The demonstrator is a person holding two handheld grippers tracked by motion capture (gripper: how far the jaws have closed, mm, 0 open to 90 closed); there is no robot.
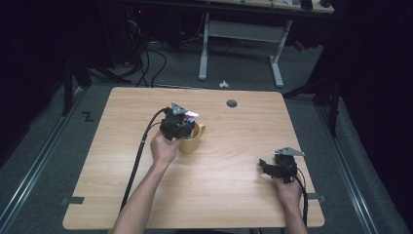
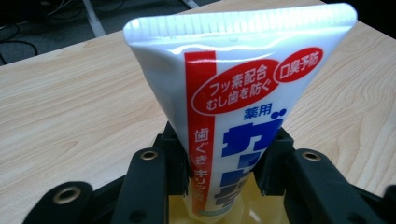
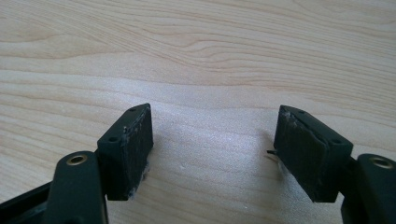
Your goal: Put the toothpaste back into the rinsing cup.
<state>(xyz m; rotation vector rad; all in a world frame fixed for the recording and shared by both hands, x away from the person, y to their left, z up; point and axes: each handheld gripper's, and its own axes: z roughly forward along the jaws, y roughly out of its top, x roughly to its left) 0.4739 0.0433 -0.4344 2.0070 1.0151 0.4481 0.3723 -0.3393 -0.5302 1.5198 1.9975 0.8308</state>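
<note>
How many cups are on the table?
1. A yellow mug stands near the middle of the table, with a toothpaste tube sticking out of it, held by the left gripper. None seems hidden.

From up high my left tool [image 1: 178, 127] covers most of the toothpaste tube [image 1: 191, 116], and the yellow mug [image 1: 194, 140] sits half under my hand, its print too small to read. In the left gripper view the tube's [image 2: 243, 107] lower end drops behind the jaws and off the bottom edge. I can't make out the small white object [image 1: 223, 84] on the floor beyond the desk [image 1: 243, 146].
</note>
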